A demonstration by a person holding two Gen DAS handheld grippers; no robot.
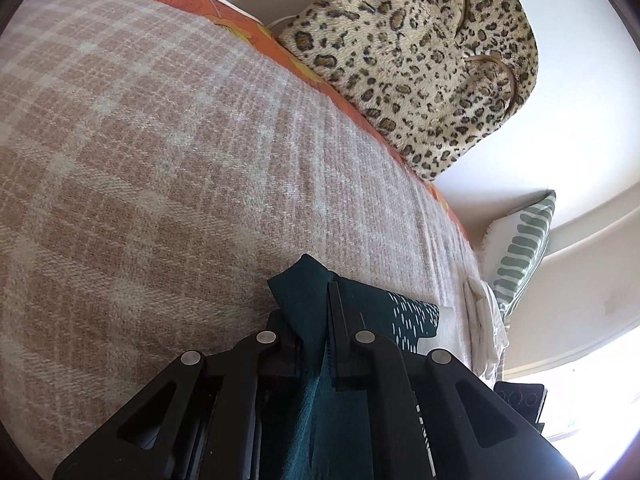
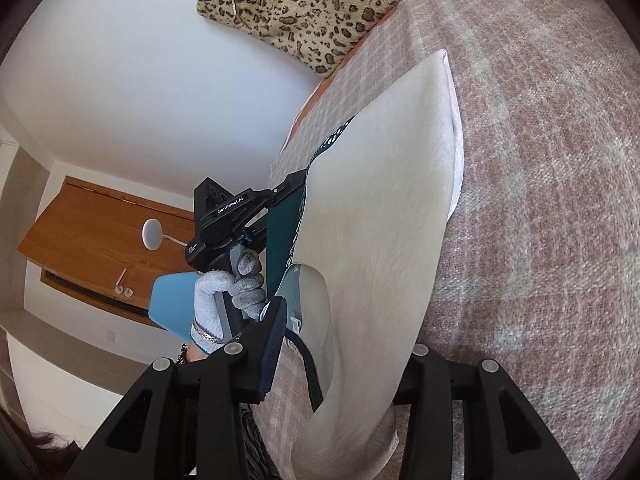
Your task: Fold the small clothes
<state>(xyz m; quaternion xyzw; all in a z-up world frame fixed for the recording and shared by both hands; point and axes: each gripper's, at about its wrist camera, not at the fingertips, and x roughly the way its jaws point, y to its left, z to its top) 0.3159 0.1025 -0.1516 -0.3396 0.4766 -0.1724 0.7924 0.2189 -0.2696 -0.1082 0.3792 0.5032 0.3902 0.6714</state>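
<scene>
Presently listed, with the plaid blanket (image 1: 168, 152) as landmark: one small garment (image 2: 372, 216), cream on its upturned side with dark teal fabric (image 1: 308, 360) and a white-dashed teal print, lying on the blanket and partly lifted off it at the near edge. Two hand-held grippers. Left gripper (image 1: 320, 320): jaws pressed together on a fold of the teal fabric, which runs between the pads and pokes out beyond the tips; in the right wrist view its black body sits at the garment's left edge, held by one hand (image 2: 236, 284) in a grey knit glove. Right gripper (image 2: 336, 344): jaws spread part-way, the garment's near cream edge and dark neck trim passing between them; one blue-ribbed pad (image 2: 274, 348) shows clear of the cloth, the other is hidden behind it, so a pinch cannot be confirmed. One leopard-print cushion (image 1: 420, 60) stands at the blanket's far edge against the white wall (image 1: 580, 120). One orange patterned cover (image 1: 224, 12) shows under the blanket along that edge. One green-and-white striped cushion (image 1: 520, 256) and one stack of white folded cloth (image 1: 484, 320) sit at the blanket's end. One wooden door (image 2: 100, 240) lies well beyond the blanket. The raised cream panel blocks the right wrist view of most of the teal part.
</scene>
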